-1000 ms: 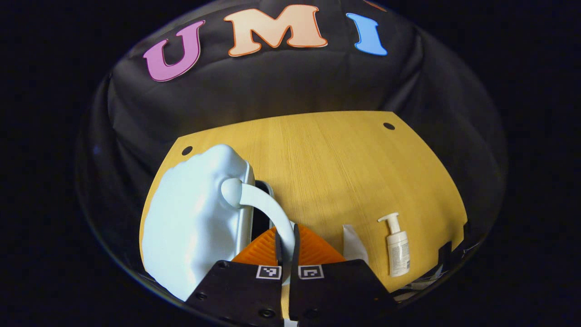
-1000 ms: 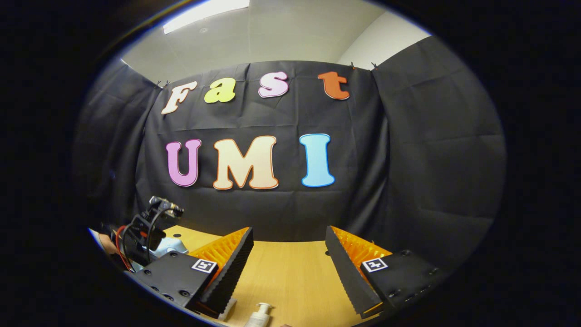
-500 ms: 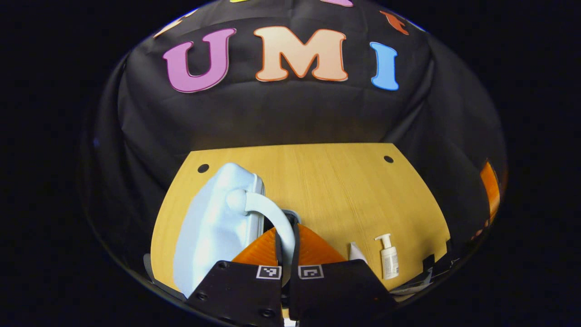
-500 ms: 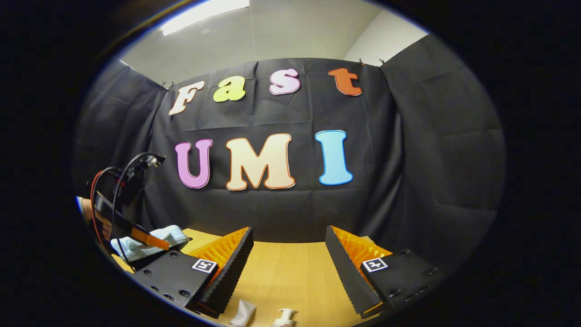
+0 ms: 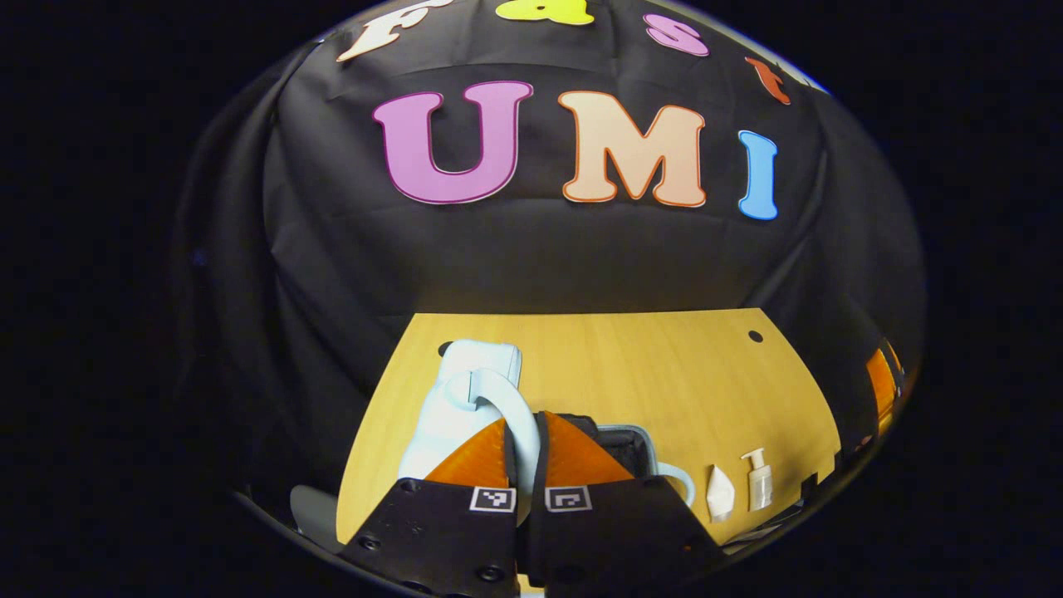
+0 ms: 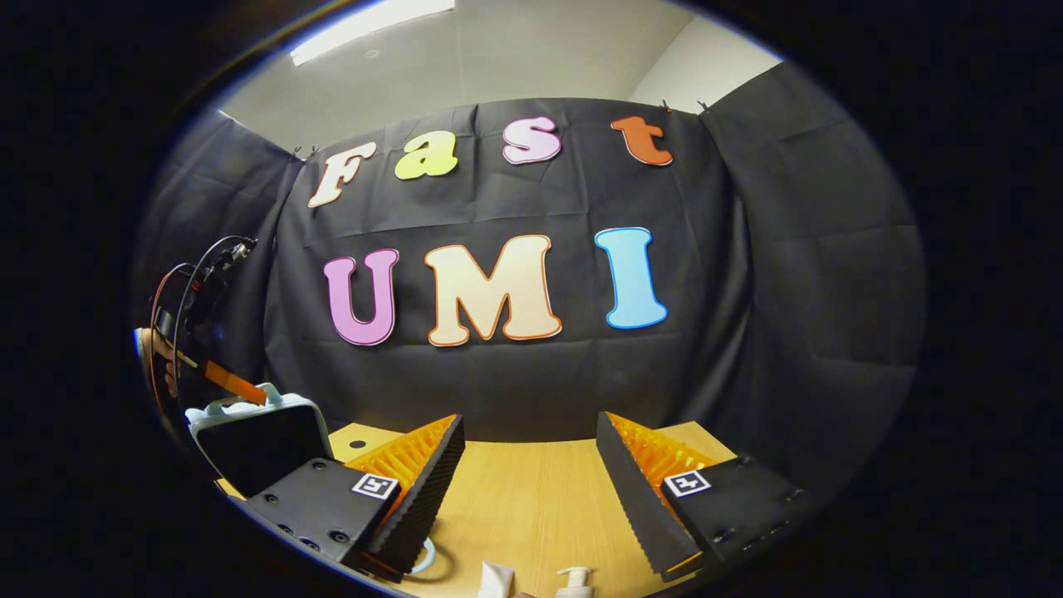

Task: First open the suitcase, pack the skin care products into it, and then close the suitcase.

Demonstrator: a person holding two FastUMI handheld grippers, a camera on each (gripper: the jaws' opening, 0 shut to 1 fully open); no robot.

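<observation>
Left gripper [image 5: 523,453]: at the bottom centre of the left gripper view, its jaws closed on the curved pale blue handle [image 5: 515,407] of the suitcase lid; both fingers press on the handle, one from each side
Suitcase lid [image 5: 453,399]: pale blue shell raised upright at lower left of centre in the left gripper view, seen edge-on above the fingers; in the right gripper view it stands at the lower left with its dark inner face [image 6: 262,444] turned toward the camera
Suitcase base [image 5: 627,444]: dark open interior with a pale rim, lying on the tabletop just right of the fingers in the left gripper view
Right gripper [image 6: 527,490]: at the bottom of the right gripper view, jaws wide open and gripping nothing, held above the tabletop
Tube [image 5: 719,493]: white, lying on the tabletop at lower right of the left gripper view, just right of the suitcase base
Pump bottle [image 5: 757,482]: white, just beside the tube on its right, apart from the suitcase; its pump head [image 6: 573,577] also shows at the bottom edge of the right gripper view
Tabletop [image 5: 656,374]: yellow wood grain, carrying the suitcase and both products
Hand [image 6: 158,357]: at the far left of the right gripper view, holding the other gripper above the lid
</observation>
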